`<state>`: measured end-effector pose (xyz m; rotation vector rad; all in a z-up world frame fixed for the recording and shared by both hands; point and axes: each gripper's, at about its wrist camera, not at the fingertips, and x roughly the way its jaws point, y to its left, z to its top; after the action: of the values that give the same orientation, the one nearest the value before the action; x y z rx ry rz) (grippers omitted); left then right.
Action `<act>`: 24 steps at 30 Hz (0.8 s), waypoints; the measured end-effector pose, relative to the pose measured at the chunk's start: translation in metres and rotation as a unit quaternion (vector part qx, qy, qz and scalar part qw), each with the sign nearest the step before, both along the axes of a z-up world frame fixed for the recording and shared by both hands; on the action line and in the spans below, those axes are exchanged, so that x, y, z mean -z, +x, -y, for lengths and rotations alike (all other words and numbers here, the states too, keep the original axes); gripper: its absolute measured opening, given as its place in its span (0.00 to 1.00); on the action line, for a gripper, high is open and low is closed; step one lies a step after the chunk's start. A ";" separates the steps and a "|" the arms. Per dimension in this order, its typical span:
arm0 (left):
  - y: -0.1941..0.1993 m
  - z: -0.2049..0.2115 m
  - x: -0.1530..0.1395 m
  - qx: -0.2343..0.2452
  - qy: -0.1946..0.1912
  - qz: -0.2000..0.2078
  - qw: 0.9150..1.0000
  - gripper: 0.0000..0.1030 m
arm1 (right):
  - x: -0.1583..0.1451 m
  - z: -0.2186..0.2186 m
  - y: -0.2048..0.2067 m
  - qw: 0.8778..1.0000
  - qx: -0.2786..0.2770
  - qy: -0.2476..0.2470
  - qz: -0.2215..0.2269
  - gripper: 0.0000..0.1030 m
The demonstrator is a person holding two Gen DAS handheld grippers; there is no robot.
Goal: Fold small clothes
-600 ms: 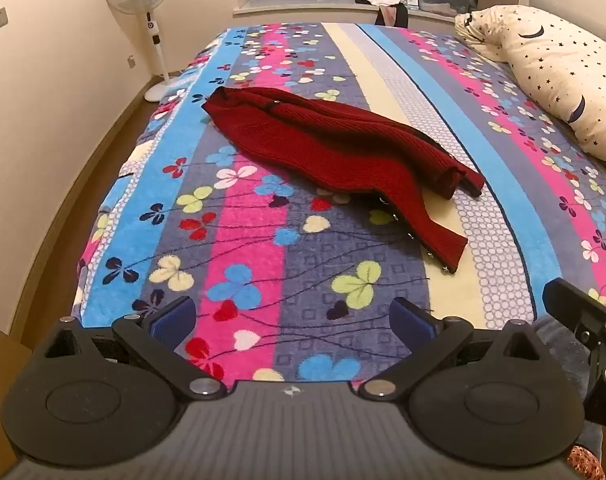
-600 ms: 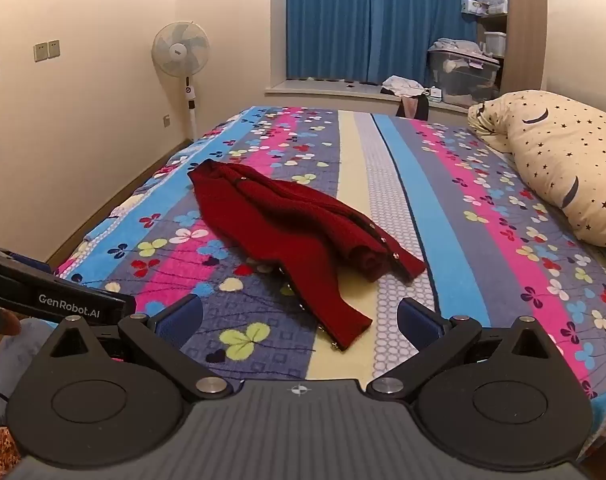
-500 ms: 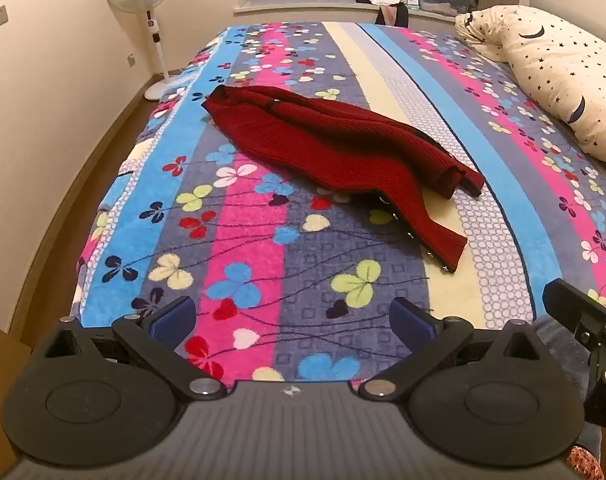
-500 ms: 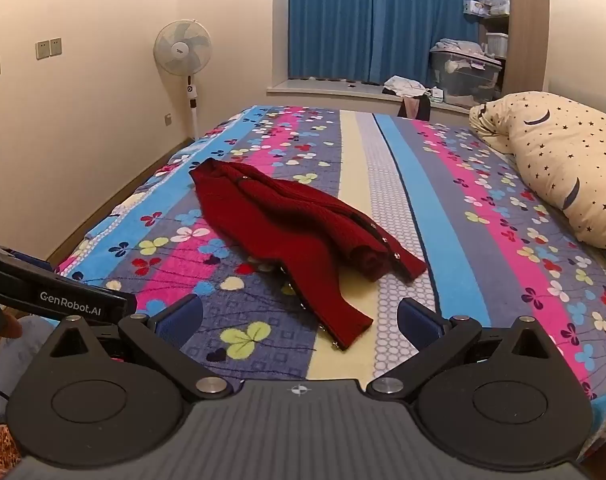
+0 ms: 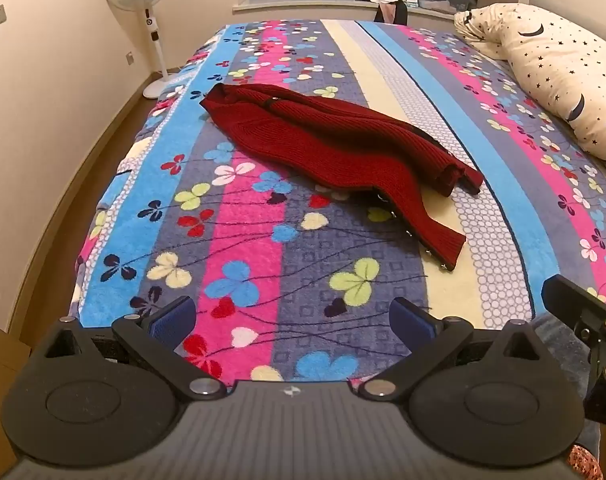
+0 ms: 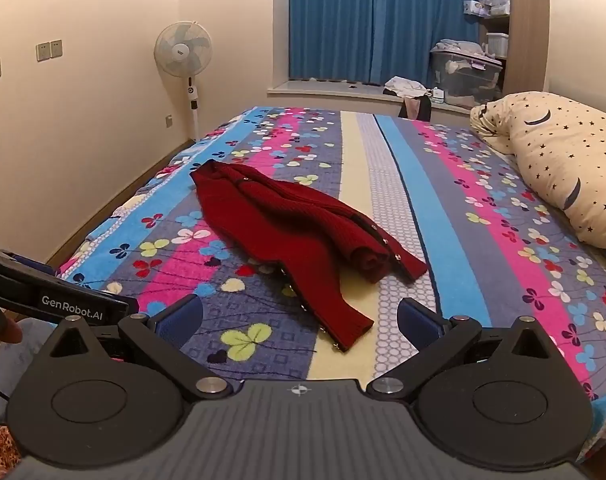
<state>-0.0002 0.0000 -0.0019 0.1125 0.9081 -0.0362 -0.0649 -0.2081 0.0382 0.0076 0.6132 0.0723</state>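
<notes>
Ahead of both released claws (image 5: 291, 318) (image 6: 301, 318), well apart, lies the red cardigan (image 5: 335, 148).

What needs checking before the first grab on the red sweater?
1. Left gripper open, nothing between the pads: ok.
2. Right gripper open, nothing held: ok.
3. Red sweater in plain view of both cameras, on the bedspread: ok.
4. Sweater spread flat: not ok, it lies bunched and twisted.
5. Near hem free to grab, nothing on it: ok.
6. Sleeve positions: cannot tell, hidden in the bunched knit.
</notes>
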 end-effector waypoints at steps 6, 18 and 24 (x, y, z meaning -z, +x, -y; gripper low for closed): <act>0.001 0.000 0.000 0.000 -0.002 0.000 1.000 1.00 | 0.001 0.000 0.001 1.000 0.000 0.000 0.000 0.99; 0.002 -0.001 0.000 0.000 -0.001 -0.001 1.000 1.00 | 0.001 0.001 0.001 1.000 0.000 0.001 -0.001 0.99; 0.002 -0.002 0.001 0.001 0.000 -0.001 1.000 1.00 | 0.003 0.001 0.004 1.000 0.000 0.001 -0.002 0.99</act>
<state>0.0015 0.0017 -0.0028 0.1125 0.9104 -0.0376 -0.0613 -0.2086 0.0351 0.0102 0.6174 0.0741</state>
